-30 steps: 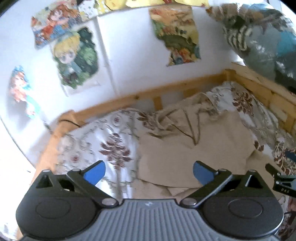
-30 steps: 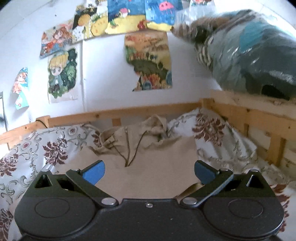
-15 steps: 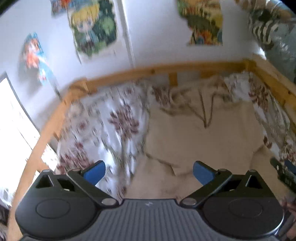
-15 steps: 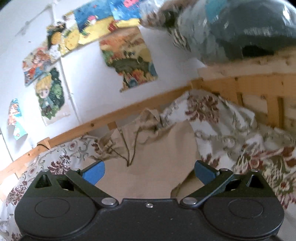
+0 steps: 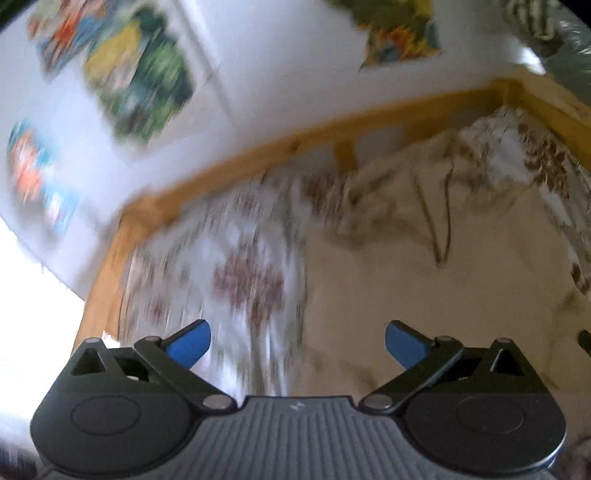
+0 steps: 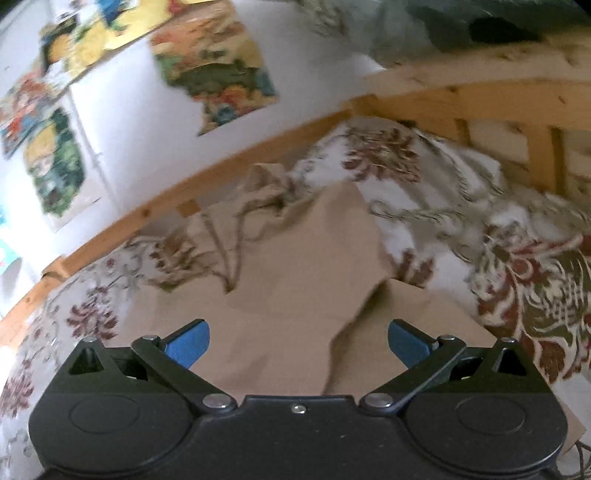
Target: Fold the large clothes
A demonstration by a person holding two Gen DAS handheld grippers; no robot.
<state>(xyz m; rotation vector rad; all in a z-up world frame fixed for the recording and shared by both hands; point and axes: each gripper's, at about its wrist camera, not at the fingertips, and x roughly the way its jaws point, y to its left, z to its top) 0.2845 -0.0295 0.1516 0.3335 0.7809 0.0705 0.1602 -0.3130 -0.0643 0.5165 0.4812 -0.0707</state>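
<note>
A large beige hooded garment with dark drawstrings lies spread on a flower-patterned bedspread. Its hood is bunched up against the far wooden rail. My left gripper hovers open above the garment's left edge, with nothing between its blue pads. My right gripper is open too, over the garment's lower right part, where a fold edge sticks up between the fingers. The left wrist view is blurred by motion.
A wooden bed frame runs along the back and right side. Posters hang on the white wall behind. Bundled bedding in plastic sits on top of the right rail. Bright light enters at the left.
Both grippers have dropped lower and closer to the bed. The left view has swung left toward the bed's left rail; the right view has tilted and swung right. Both stay open.
</note>
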